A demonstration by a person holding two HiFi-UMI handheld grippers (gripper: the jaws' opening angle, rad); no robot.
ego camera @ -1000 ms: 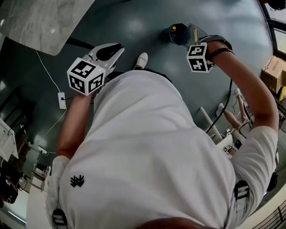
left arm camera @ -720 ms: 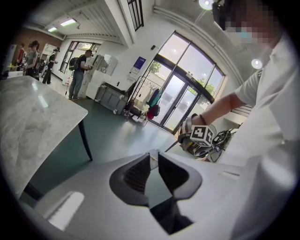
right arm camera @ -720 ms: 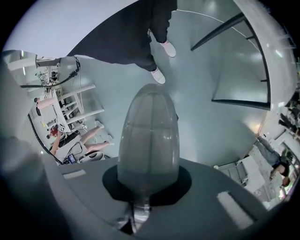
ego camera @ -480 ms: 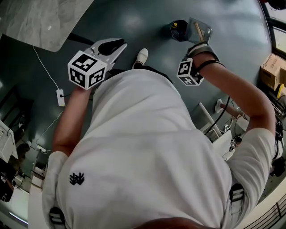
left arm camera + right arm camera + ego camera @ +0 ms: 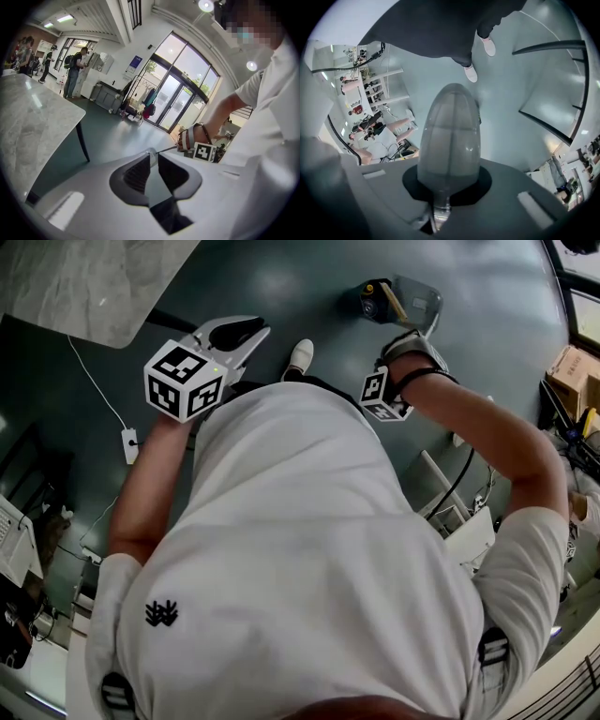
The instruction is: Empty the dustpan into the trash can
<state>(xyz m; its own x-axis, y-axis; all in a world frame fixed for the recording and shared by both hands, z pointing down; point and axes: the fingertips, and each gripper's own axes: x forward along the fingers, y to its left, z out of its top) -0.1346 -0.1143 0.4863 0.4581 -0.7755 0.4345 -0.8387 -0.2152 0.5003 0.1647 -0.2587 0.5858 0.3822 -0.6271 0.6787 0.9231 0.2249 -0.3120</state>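
In the head view a translucent grey dustpan (image 5: 419, 302) hangs tilted beside and over a small black trash can (image 5: 373, 300) on the grey floor. My right gripper (image 5: 403, 329) is shut on the dustpan's handle, mostly hidden by the hand; its marker cube (image 5: 382, 395) sits nearer the body. In the right gripper view the dustpan (image 5: 450, 136) fills the middle, running away from my right gripper (image 5: 439, 212), with the floor beyond. My left gripper (image 5: 255, 332) hangs to the left, apart from the can, jaws together and nothing in them. The left gripper (image 5: 151, 154) looks across the room.
A marble-topped table (image 5: 84, 287) stands at the upper left. On the floor lies a white power strip (image 5: 128, 439) with its cable. Cardboard boxes (image 5: 574, 373) and white racks (image 5: 450, 512) crowd the right side. The person's shoe (image 5: 300, 357) is near the can.
My right hand has drawn back toward the body and turned, so the dustpan now shows more fully at the can's right side. The left gripper has barely moved.
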